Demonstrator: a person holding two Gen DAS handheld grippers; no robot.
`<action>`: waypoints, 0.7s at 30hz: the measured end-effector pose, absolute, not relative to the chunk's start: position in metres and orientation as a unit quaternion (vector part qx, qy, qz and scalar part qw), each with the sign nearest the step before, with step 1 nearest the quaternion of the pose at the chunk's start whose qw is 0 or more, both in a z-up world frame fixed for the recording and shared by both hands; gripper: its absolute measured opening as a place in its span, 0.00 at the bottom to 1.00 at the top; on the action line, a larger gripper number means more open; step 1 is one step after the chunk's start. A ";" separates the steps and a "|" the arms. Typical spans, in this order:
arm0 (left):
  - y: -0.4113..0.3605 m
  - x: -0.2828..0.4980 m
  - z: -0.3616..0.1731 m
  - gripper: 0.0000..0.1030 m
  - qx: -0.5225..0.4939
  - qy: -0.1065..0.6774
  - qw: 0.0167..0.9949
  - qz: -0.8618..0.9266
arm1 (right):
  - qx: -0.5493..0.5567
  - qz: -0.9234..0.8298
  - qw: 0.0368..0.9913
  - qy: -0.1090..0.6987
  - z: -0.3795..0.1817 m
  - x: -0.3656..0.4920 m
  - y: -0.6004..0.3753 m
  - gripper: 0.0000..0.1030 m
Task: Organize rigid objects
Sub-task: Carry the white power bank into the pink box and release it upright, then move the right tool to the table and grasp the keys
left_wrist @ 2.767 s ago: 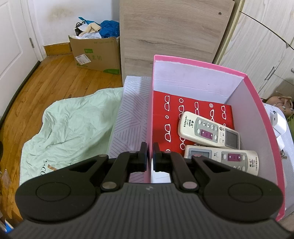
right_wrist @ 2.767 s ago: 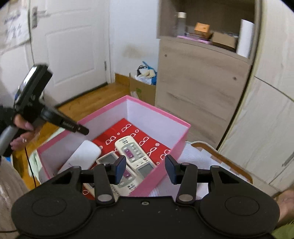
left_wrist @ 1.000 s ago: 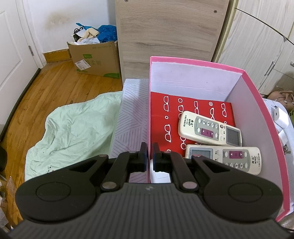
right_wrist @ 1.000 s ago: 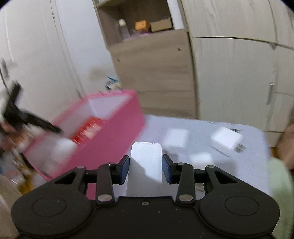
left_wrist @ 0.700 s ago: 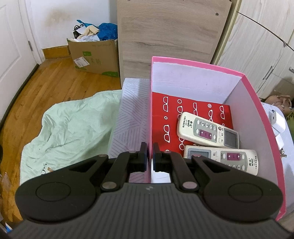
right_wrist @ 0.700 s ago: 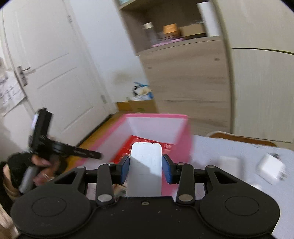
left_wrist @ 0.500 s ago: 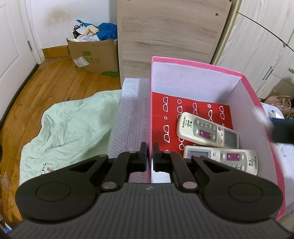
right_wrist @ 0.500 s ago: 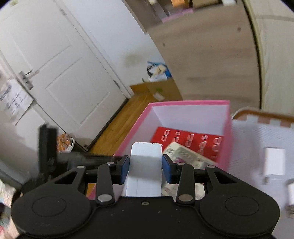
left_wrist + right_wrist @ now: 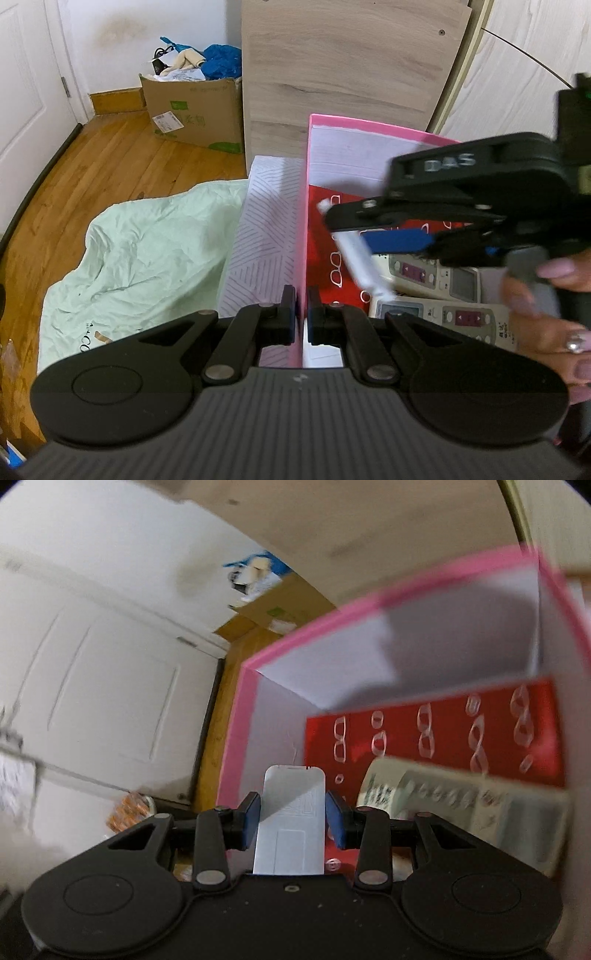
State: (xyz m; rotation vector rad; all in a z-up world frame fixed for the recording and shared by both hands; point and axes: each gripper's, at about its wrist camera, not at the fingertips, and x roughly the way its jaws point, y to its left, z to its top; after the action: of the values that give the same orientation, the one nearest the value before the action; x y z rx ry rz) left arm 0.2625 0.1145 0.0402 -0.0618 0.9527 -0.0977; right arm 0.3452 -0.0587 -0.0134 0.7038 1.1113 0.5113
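Note:
A pink box with a red patterned floor holds two white remotes. My left gripper is shut on the box's near left wall, which runs up between its fingers. From the right, my right gripper reaches over the inside of the box, shut on a flat white device. In the right wrist view the white device sits between the blue pads of the right gripper, above the box floor. A remote lies to its right, and the box's pink rim runs to its left.
A person's hand holds the right gripper. The box stands on a white patterned surface. A pale green cloth lies on the wooden floor, with a cardboard box and a wooden cabinet behind. A white door stands left.
The right gripper, holding the white device, swung from the patterned surface over the pink rim and down into the box, and has come into the left wrist view. The left gripper kept still.

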 end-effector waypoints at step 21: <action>0.105 0.260 0.042 0.04 -0.021 0.458 0.889 -0.016 | 0.002 0.265 0.922 0.283 0.080 0.153 -0.186 0.69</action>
State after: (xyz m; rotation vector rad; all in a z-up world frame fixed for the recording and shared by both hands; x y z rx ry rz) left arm 0.2600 0.1055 0.0417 -0.0438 0.9508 -0.0328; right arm 0.1534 -0.1856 0.0803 0.0034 0.5821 0.5438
